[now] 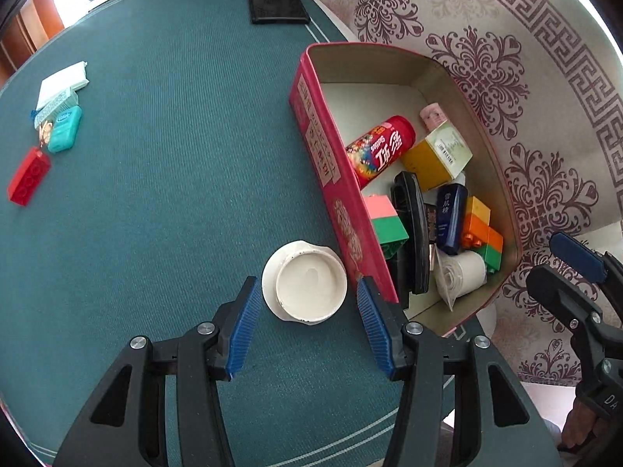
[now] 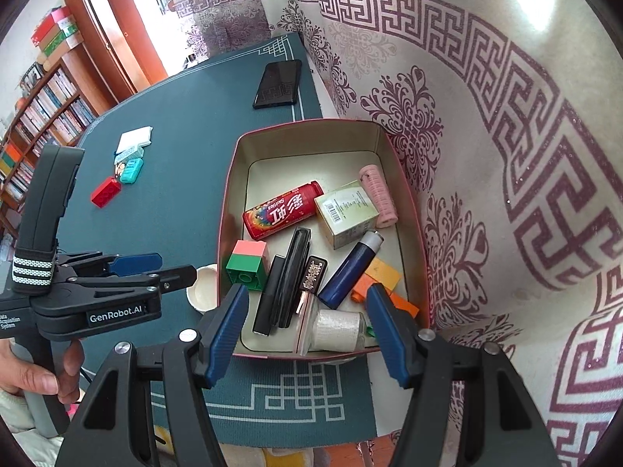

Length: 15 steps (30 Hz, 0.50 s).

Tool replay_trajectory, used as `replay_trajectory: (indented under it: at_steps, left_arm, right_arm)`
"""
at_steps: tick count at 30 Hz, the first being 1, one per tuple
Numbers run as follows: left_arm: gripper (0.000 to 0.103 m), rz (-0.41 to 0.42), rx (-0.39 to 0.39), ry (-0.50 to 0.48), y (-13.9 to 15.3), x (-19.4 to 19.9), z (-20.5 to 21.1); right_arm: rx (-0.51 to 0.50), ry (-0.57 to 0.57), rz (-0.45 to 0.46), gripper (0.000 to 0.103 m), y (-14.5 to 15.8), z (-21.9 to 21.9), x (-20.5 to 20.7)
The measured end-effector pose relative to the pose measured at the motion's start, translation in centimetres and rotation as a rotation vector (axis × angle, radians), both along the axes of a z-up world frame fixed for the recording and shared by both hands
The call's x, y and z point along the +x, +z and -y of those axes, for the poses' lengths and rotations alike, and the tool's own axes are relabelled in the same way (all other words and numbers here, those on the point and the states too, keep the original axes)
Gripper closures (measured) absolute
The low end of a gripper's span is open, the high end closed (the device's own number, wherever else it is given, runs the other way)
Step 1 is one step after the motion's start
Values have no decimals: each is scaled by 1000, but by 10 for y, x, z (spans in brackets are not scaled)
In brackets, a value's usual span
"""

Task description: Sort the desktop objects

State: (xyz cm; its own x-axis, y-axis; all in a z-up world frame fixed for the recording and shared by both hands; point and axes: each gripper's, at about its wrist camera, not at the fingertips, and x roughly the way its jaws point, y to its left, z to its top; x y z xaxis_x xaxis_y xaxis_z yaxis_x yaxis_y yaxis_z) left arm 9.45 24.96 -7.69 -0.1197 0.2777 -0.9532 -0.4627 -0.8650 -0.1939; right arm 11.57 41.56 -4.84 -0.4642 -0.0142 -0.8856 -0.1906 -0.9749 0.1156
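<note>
So my left gripper (image 1: 307, 325) hangs wide open, empty, straddling the white cup (image 1: 305, 282) beside the red tin's (image 1: 335, 179) wall; right gripper (image 2: 307, 329) gapes empty over the tin's near edge.

The right gripper (image 2: 307, 330) hangs with jaws spread over the near end of the pink tin (image 2: 229, 210), a white tape roll (image 2: 337, 330) directly ahead between its 2 fingers, the left gripper (image 2: 155, 268) off to its left beside a white cup (image 2: 204, 288).

Green-covered bench (image 1: 175, 194) by the curtain

On it lie a red tin (image 1: 331, 179), white cup (image 1: 307, 282), black phone (image 1: 276, 2), red brick (image 1: 29, 177), teal case (image 1: 64, 128) and white box (image 1: 64, 79).
</note>
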Motion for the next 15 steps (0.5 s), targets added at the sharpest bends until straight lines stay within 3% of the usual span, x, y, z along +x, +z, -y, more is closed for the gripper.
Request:
replay_trajectory:
  at_steps: [7,15]
  left_arm:
    - [49,23,-24,7,-25,9,0]
    - [49,32,-41,-18,-34,17,-9]
  right_arm:
    - [16,-4,43,36,-10,-6,11]
    - [25,1,62,36,-16,-11,19]
